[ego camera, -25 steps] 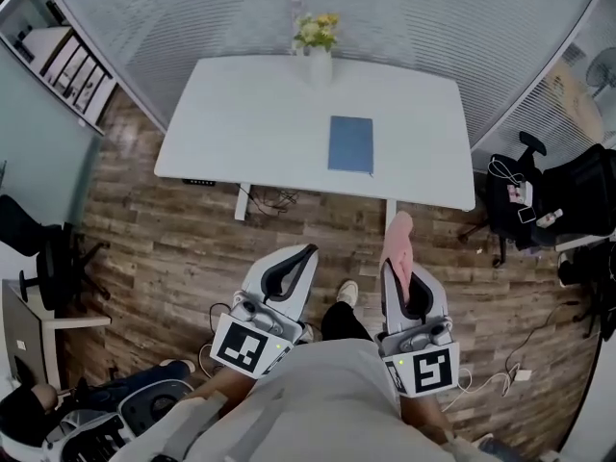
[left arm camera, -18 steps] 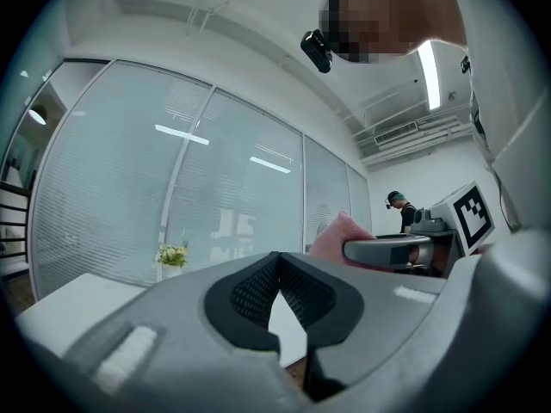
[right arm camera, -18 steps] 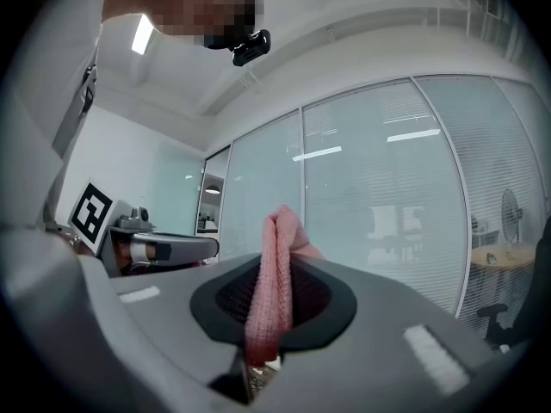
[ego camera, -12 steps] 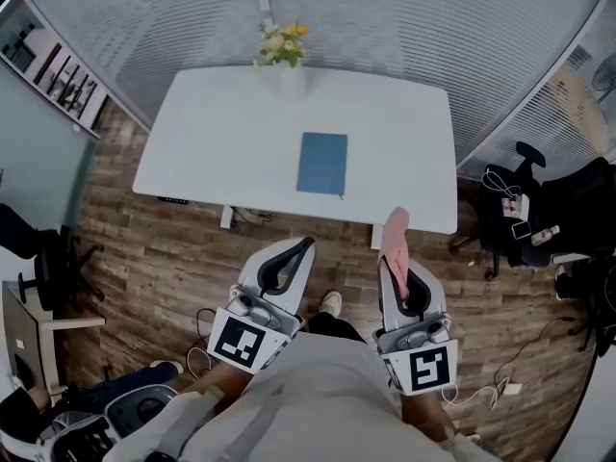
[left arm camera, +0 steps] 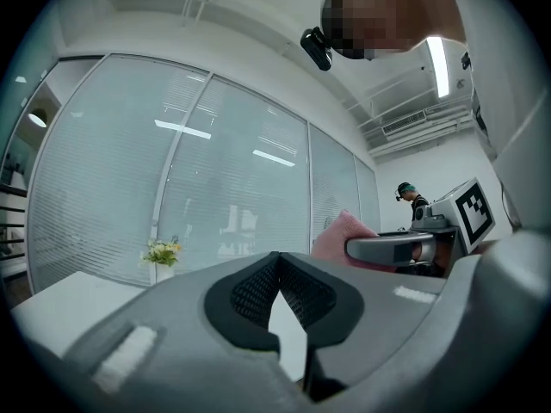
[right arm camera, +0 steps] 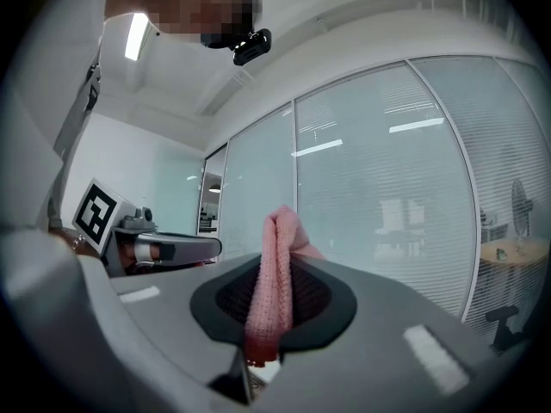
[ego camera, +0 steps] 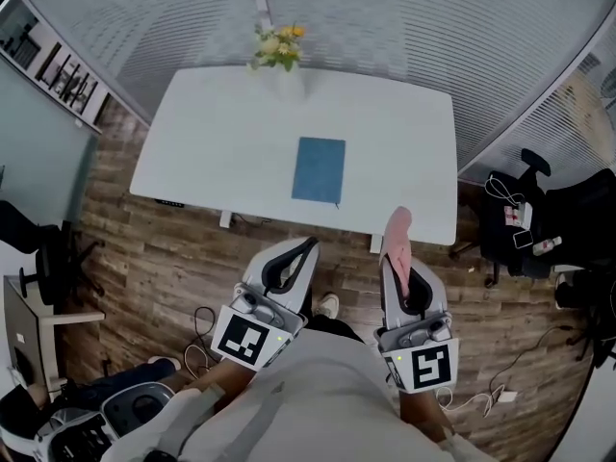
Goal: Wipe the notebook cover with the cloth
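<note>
left gripper (ego camera: 306, 248): jaws closed together, nothing between them, short of the table (ego camera: 212, 142). notebook (ego camera: 319, 169): blue, flat mid-table, well ahead of both grippers. right gripper (ego camera: 393, 263): clamped on pink cloth (ego camera: 396, 227). advice: reach forward, press the cloth flat onto the cover, wipe evenly.

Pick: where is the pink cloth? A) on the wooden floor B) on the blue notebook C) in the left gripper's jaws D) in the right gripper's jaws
D: the pink knitted cloth stands pinched between the right gripper jaws; the blue notebook lies bare on the white table.
</note>
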`<state>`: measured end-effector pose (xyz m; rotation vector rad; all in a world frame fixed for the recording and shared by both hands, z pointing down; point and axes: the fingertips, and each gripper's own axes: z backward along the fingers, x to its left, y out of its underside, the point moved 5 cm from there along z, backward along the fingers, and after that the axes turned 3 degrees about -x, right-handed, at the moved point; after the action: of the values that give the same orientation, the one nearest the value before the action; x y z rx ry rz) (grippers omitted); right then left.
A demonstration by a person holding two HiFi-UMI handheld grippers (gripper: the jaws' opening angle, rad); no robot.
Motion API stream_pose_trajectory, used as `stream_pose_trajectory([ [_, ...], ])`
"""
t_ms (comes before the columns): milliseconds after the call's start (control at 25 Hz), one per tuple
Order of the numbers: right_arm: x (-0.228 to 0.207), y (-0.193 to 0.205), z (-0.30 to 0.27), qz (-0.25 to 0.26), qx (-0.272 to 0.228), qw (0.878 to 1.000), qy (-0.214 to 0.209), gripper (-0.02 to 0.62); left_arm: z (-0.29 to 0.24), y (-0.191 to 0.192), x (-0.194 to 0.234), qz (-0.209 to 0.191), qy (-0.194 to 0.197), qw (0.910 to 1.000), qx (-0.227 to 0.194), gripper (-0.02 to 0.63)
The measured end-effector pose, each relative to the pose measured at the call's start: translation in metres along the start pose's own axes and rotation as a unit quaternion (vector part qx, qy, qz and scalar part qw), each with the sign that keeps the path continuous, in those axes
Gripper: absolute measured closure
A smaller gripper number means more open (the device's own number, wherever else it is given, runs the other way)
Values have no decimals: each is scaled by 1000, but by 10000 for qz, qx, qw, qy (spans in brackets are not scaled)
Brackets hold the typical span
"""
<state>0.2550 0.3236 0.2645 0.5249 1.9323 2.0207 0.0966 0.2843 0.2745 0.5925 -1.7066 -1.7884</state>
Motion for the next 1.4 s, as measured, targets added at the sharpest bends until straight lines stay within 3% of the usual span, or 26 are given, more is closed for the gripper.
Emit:
stream_pose_trajectory([
  [360, -8, 1, -51, 76, 1, 10000, -56, 566, -22, -1, 51, -19, -146, 9998, -101, 612],
  [760, -11, 6, -159, 199, 78, 9995, -218, 566, -61, 5, 145, 76, -158, 9998, -32, 612],
  [1200, 9, 8, -276, 163, 203, 9996, -98, 566, -89, 9, 250, 288, 144, 9995, 33, 612],
  [1400, 11, 14, -282, 321, 210, 9992, -55, 566, -94, 14, 259, 243, 300, 9992, 58, 612],
])
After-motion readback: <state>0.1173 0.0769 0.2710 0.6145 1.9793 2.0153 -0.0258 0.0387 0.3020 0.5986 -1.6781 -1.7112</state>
